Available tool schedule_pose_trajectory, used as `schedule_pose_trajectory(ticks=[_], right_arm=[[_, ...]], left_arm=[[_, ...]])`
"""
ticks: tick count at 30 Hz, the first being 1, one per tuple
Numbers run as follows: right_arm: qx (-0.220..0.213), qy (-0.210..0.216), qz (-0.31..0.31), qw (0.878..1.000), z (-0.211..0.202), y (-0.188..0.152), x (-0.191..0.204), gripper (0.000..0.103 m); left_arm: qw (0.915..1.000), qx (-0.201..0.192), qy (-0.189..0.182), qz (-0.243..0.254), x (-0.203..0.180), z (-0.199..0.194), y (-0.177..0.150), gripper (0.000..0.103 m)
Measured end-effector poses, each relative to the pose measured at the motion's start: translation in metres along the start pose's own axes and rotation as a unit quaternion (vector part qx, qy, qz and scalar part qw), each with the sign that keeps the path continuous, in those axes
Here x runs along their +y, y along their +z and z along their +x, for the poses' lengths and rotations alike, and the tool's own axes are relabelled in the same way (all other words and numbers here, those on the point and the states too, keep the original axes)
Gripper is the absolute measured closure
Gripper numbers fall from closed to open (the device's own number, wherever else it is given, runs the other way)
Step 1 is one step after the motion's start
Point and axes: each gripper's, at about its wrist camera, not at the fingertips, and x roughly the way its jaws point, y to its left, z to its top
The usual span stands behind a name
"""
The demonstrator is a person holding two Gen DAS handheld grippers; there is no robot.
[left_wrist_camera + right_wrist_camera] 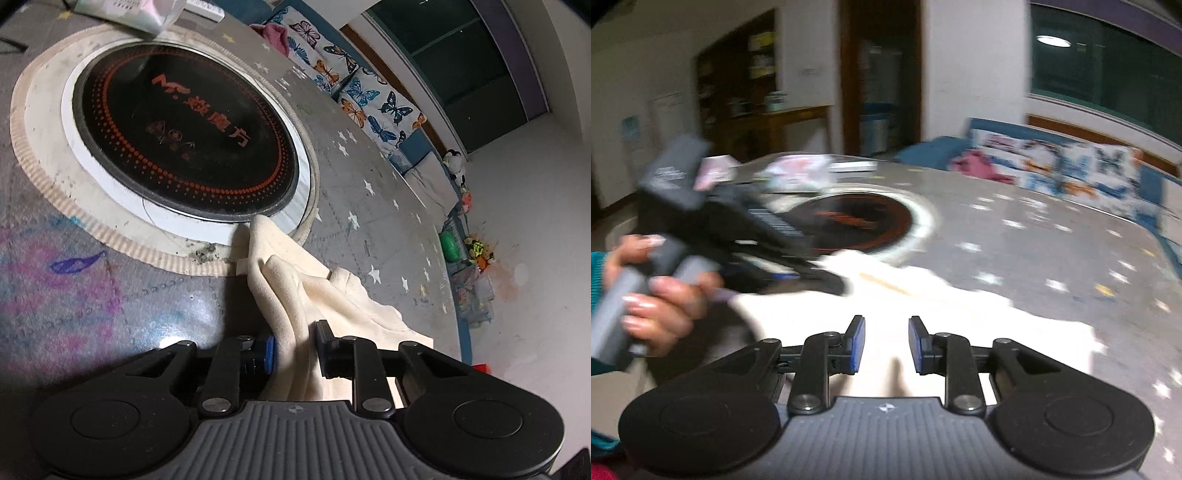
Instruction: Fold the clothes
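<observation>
cream garment (295, 295) lies bunched on counter (369, 177) beside round hob (184, 136). soft, light, drapes. left gripper (294, 349) jaws pinch a fold; right gripper (886, 345) jaws apart, apparently empty (blurred). grasp edges.

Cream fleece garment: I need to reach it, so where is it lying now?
The cream fleece garment lies on the grey star-patterned table, beside the round black cooktop, bunched between the left gripper's fingers.

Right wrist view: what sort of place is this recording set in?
Most likely a home living or dining room. A round table with a built-in cooktop holds the cream garment. A sofa with butterfly-print cushions runs beside it, toys lie on the floor, and shelves line the far wall.
</observation>
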Motion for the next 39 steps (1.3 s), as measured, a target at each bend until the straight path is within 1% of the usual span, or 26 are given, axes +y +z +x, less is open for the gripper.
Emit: schedule_pose_trajectory(ticks=[1, 3, 6, 11, 17, 19, 20, 21, 23, 24, 27, 32, 39], right_arm=[[0.0, -0.017, 0.012, 1.0, -0.001, -0.001, -0.01, 0.075], [0.002, -0.048, 0.037, 0.998, -0.001, -0.004, -0.03, 0.068], [0.007, -0.087, 0.076, 0.993, 0.001, -0.009, -0.061, 0.066], [0.019, -0.105, 0.13, 0.986, 0.011, -0.02, -0.098, 0.063], [0.023, -0.097, 0.176, 0.979, 0.026, -0.031, -0.115, 0.063], [0.018, -0.092, 0.181, 0.979, 0.028, -0.031, -0.114, 0.066], [0.017, -0.09, 0.18, 0.979, 0.029, -0.031, -0.113, 0.071], [0.016, -0.087, 0.177, 0.98, 0.029, -0.03, -0.112, 0.08], [0.014, -0.085, 0.17, 0.982, 0.029, -0.028, -0.109, 0.089], [0.012, -0.087, 0.166, 0.982, 0.028, -0.026, -0.106, 0.092], [0.001, -0.092, 0.155, 0.984, 0.022, -0.022, -0.101, 0.093], [-0.016, -0.113, 0.135, 0.984, 0.005, -0.014, -0.1, 0.093], [-0.037, -0.163, 0.121, 0.979, -0.018, -0.004, -0.123, 0.093]], left_arm=[[1.0, -0.002, 0.003, 0.006, -0.002, 0.0, 0.0, 0.079], [0.9998, -0.006, 0.009, 0.018, -0.005, 0.0, -0.001, 0.079], [0.9991, -0.011, 0.018, 0.036, -0.01, 0.001, -0.002, 0.079], [0.9971, -0.021, 0.032, 0.066, -0.018, 0.001, -0.004, 0.079], [0.9927, -0.033, 0.05, 0.104, -0.027, 0.002, -0.007, 0.079], [0.9901, -0.038, 0.057, 0.122, -0.031, 0.003, -0.008, 0.079], [0.9889, -0.04, 0.059, 0.13, -0.033, 0.003, -0.009, 0.079], [0.9875, -0.042, 0.062, 0.138, -0.035, 0.003, -0.009, 0.079], [0.9846, -0.047, 0.067, 0.154, -0.04, 0.004, -0.01, 0.082], [0.9832, -0.049, 0.069, 0.162, -0.042, 0.004, -0.011, 0.083], [0.9802, -0.052, 0.07, 0.178, -0.049, 0.005, -0.009, 0.086], [0.9743, -0.052, 0.06, 0.211, -0.074, 0.016, -0.01, 0.088], [0.9647, -0.05, 0.044, 0.255, -0.113, 0.036, -0.012, 0.089]])
